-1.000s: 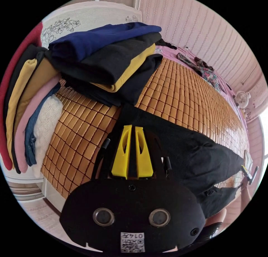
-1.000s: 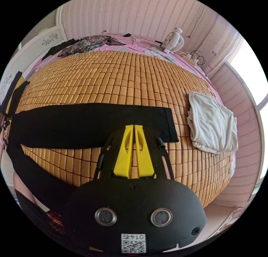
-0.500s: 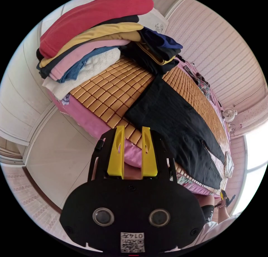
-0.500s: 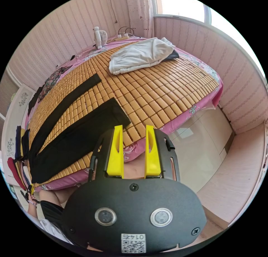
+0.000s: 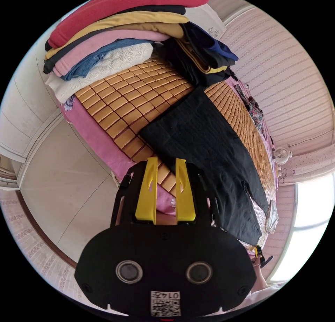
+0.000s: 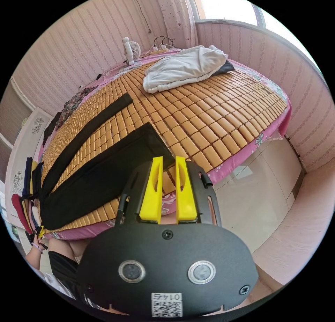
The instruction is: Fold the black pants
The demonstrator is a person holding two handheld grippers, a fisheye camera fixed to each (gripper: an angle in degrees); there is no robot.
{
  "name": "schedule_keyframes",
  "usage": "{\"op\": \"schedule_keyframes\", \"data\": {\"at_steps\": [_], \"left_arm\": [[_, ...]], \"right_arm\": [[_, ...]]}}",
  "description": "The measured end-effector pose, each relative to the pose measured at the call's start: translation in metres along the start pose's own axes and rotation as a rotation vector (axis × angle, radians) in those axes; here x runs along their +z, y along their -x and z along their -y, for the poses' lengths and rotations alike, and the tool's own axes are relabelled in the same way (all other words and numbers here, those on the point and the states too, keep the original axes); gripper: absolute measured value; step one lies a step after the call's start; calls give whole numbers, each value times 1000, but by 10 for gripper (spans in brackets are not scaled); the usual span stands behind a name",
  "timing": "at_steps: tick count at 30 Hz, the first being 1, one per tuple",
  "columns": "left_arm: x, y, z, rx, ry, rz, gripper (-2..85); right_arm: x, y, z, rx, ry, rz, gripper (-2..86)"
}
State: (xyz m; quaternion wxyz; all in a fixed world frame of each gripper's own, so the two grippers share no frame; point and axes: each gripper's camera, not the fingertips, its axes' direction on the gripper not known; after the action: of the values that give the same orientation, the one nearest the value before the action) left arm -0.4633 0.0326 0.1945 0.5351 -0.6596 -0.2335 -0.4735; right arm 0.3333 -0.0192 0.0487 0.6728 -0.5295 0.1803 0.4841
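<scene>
Pink striped walls (image 6: 87, 39), bright window (image 6: 226, 4), pale floor (image 6: 265, 203)

- Your pants (image 6: 101, 168) lie spread on the mat (image 6: 209, 119), legs apart.
- A clothes stack (image 5: 115, 32) sits beyond their waist end.
- A cloth (image 6: 185, 68) lies past the hems.

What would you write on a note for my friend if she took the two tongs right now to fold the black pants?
Left tongs: open, holding nothing, over the bed edge by the waist end of the long black cloth pants.
Right tongs: open, holding nothing, just off the cuff of the nearer leg.
Pants: flat on the woven bamboo mat, both legs spread apart in a V, far leg lying separate.
Nearby: a stack of folded clothes past the waist, a crumpled white cloth past the cuffs.
Done: pants laid out. Left: every fold; probably bring one leg onto the other first.
</scene>
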Motion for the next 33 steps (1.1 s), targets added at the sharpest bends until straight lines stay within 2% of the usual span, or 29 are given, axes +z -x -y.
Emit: {"op": "schedule_keyframes", "data": {"at_steps": [3, 8, 18, 24, 27, 31, 33], "left_arm": [[5, -4, 3, 31, 22, -4, -4], [-3, -8, 0, 91, -3, 13, -5], [-23, -21, -21, 194, -48, -22, -7], [-46, -63, -5, 304, -153, -47, -7], [-42, -99, 29, 343, -198, -79, -6], [-2, -153, 78, 319, -264, -139, -4], [23, -169, 89, 308, -265, -90, -1]], "right_arm": [[-8, 5, 3, -40, 24, -14, 33], [-23, 10, 1, -92, 82, -50, 12], [-62, 23, 0, -146, 58, -89, 9], [-75, 70, 64, -279, -24, -94, 12], [-64, 108, 130, -331, -31, -55, 34], [-30, 156, 223, -187, -36, 79, 85], [-13, 172, 238, -152, -35, 68, 107]]}}
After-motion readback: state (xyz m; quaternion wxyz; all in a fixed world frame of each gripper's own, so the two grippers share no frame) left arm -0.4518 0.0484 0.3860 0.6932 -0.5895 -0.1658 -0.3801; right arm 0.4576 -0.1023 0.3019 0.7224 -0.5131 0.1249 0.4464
